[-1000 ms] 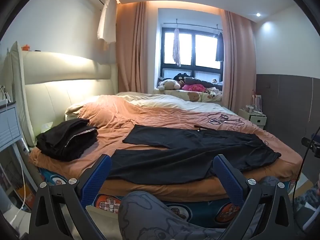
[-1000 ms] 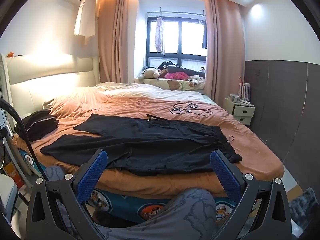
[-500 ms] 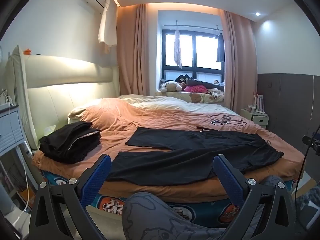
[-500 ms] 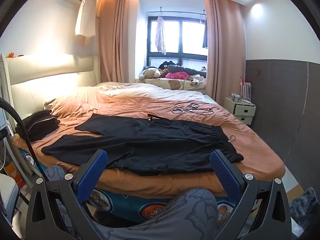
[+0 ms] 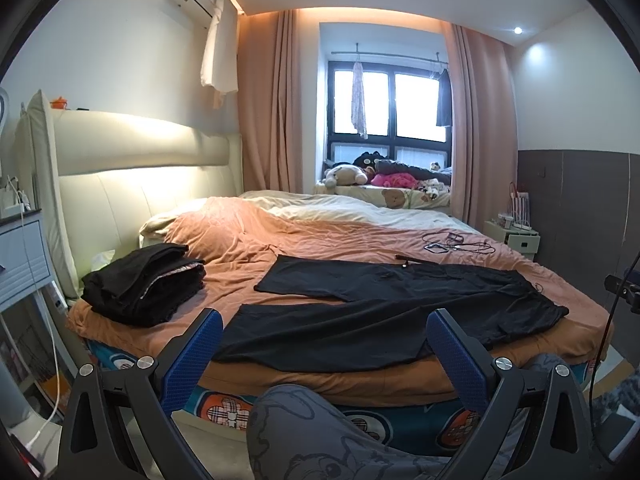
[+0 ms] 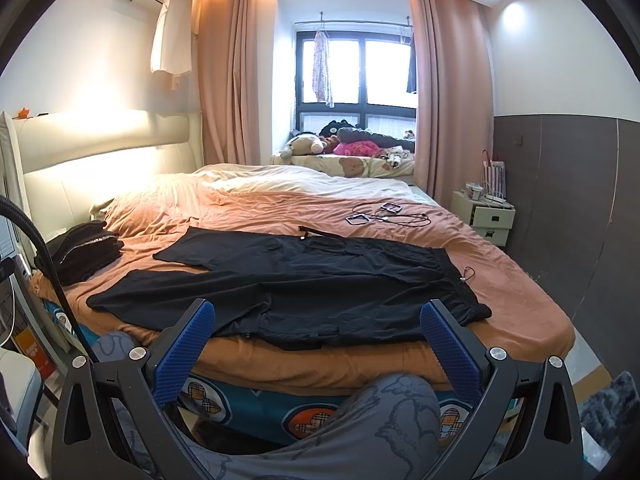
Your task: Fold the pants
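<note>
One pair black pants point(image 5: 384, 308) spread flat; one stack folded dark clothes point(image 5: 144, 284); one bed point(image 5: 320, 236); two claws: left claw point(image 5: 324, 344), right claw point(image 6: 318, 332).

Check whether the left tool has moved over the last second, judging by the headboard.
Yes, slightly. In the left wrist view the headboard and the folded black pile drift right, so the left tool has swung a little left. The black pants lie untouched.
</note>
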